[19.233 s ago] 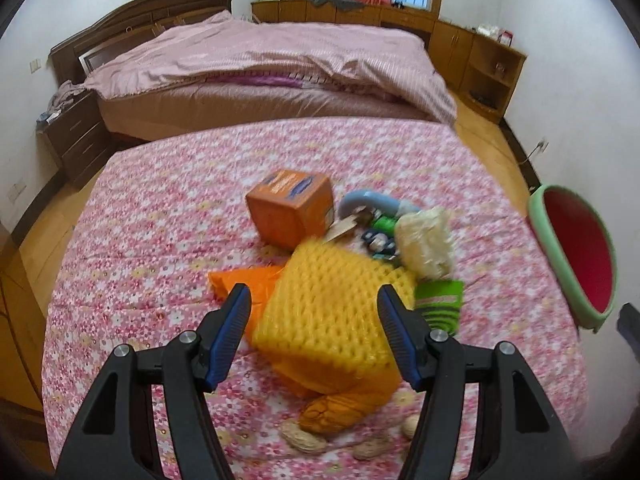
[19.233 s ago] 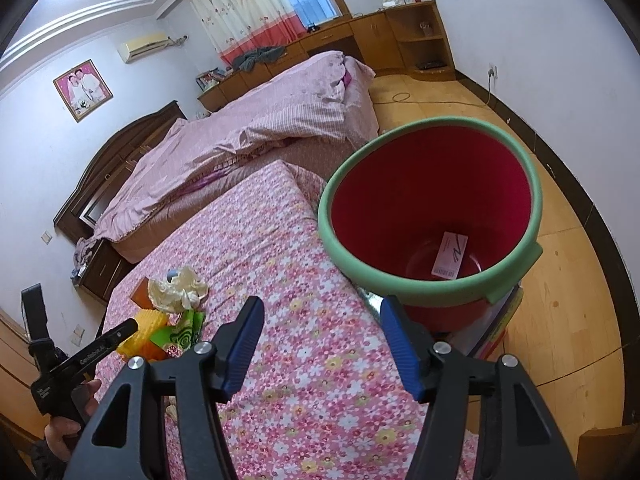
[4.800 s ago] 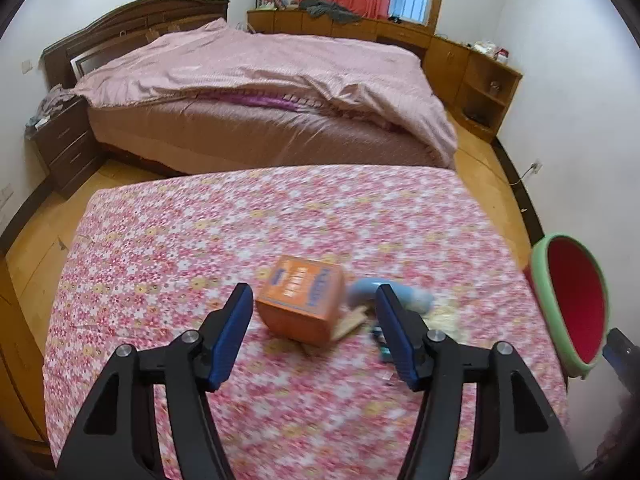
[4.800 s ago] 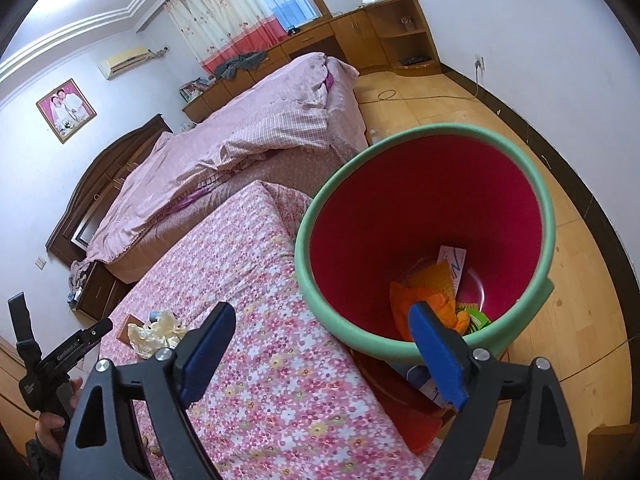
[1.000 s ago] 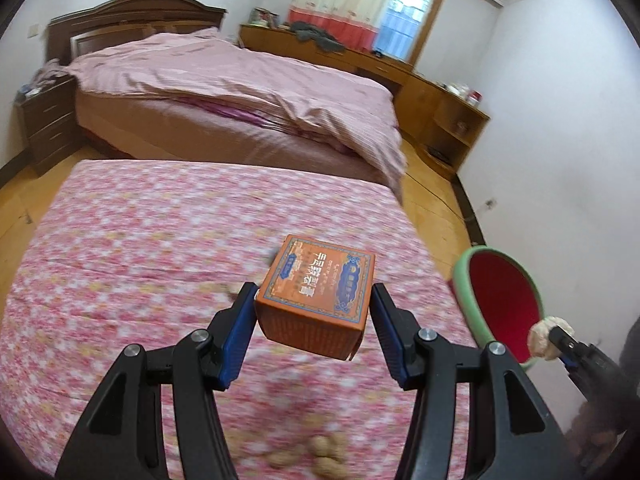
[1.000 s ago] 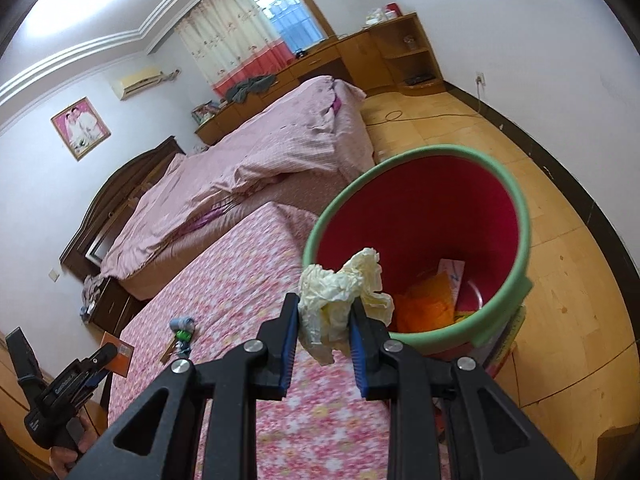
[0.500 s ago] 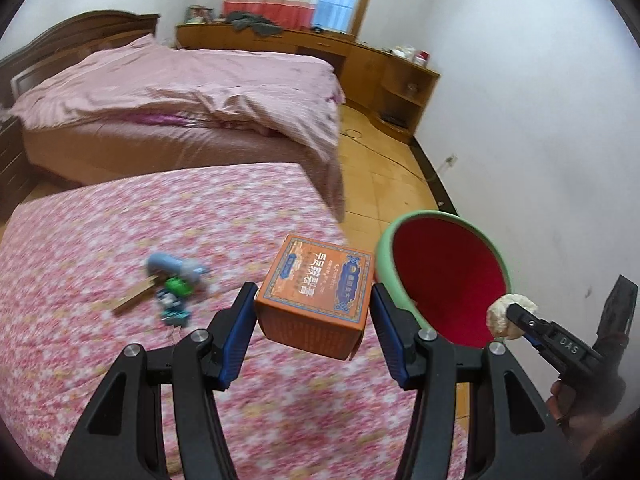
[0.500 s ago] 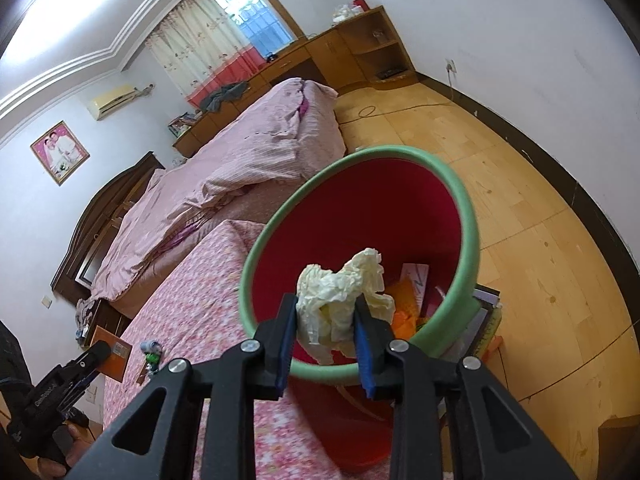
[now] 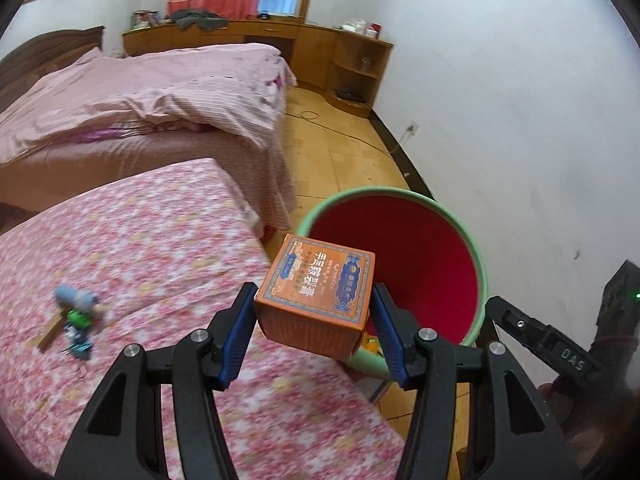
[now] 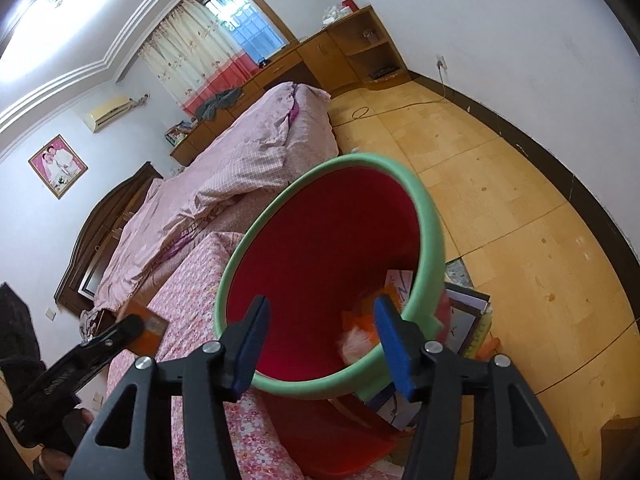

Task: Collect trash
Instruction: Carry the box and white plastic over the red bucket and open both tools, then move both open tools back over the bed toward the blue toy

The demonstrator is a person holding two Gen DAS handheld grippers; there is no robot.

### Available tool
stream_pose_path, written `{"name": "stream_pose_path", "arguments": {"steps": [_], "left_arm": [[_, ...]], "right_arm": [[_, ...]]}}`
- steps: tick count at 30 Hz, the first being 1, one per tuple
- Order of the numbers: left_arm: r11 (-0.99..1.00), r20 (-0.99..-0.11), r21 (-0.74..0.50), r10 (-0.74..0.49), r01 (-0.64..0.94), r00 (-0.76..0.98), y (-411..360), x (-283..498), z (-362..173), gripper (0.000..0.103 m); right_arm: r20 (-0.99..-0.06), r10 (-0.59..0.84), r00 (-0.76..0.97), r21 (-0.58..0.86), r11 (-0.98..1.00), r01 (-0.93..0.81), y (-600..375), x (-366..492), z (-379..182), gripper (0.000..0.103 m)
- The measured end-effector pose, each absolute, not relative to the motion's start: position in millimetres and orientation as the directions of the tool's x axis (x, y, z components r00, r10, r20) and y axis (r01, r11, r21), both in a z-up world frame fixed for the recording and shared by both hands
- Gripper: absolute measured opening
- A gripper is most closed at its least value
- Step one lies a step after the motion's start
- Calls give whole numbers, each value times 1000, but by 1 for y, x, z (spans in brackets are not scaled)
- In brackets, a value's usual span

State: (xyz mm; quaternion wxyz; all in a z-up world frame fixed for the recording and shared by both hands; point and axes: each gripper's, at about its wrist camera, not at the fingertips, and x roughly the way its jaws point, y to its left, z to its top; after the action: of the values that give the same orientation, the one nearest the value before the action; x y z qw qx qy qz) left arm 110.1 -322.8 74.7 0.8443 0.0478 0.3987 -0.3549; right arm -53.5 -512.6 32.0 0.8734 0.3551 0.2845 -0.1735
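Pink floral-cloth counter (image 9: 152,248) runs beside the red plastic bin with green rim (image 10: 432,216), which stands at its edge over the wooden floor. Left claw (image 9: 314,330) is clamped on an orange square cardboard box (image 9: 316,296), held in the air just short of the bin's rim. Right claw (image 10: 320,344) is spread apart and empty above the bin mouth. Crumpled pale tissue wad (image 10: 354,344) lies blurred inside the bin, beside orange scraps. Small blue-and-green litter (image 9: 76,312) sits on the counter, well apart from the bin.
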Motion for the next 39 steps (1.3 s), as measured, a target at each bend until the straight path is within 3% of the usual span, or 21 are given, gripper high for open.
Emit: {"name": "stream_pose_path", "arguments": {"steps": [16,39], "left_arm": [[670,-755,-163,-557,724,346,-378,102,53,60],[842,-733,-177,-458,509,503,-247,133,76,60]], "right_arm": [[-600,-160,784,536,647,542,-530,-80,34,58],[-628,-63,776,487,745,455,-479,-41,49,59]]}}
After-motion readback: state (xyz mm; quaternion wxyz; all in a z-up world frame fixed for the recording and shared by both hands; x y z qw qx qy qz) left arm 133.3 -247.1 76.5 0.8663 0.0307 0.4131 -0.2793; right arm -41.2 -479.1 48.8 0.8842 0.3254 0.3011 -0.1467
